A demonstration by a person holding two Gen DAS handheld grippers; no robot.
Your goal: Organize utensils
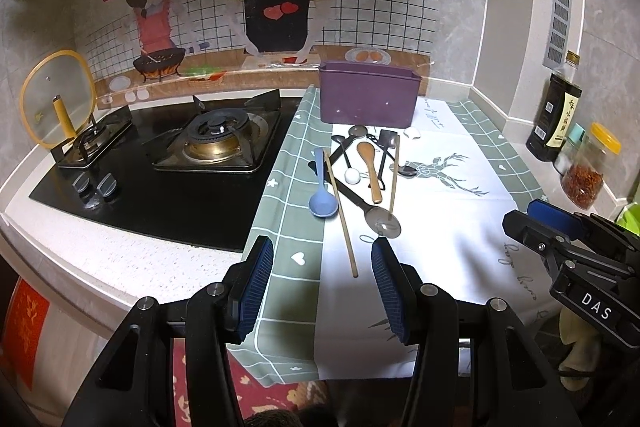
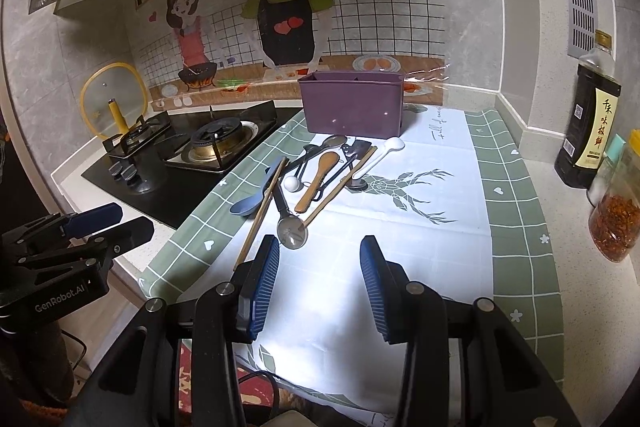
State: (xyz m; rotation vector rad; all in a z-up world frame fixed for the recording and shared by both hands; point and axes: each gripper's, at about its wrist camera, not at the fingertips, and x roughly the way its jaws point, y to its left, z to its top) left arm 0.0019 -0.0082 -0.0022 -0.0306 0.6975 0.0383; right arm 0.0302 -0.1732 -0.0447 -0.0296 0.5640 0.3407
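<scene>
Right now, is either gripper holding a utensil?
No. Both the left gripper and the right gripper are open and empty, short of the utensil pile on the cloth.

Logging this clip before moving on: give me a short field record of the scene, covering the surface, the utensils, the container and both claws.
surface: counter with green-checked deer cloth, gas stove to its left
utensils: loose pile on the cloth; blue spoon, wooden spoon, two chopsticks, metal spoon, white spoon, dark utensils
container: purple bin behind the pile, nothing visible inside
left claw: open, empty, short of the pile
right claw: open, empty, short of the pile
task state: nothing sorted yet
</scene>
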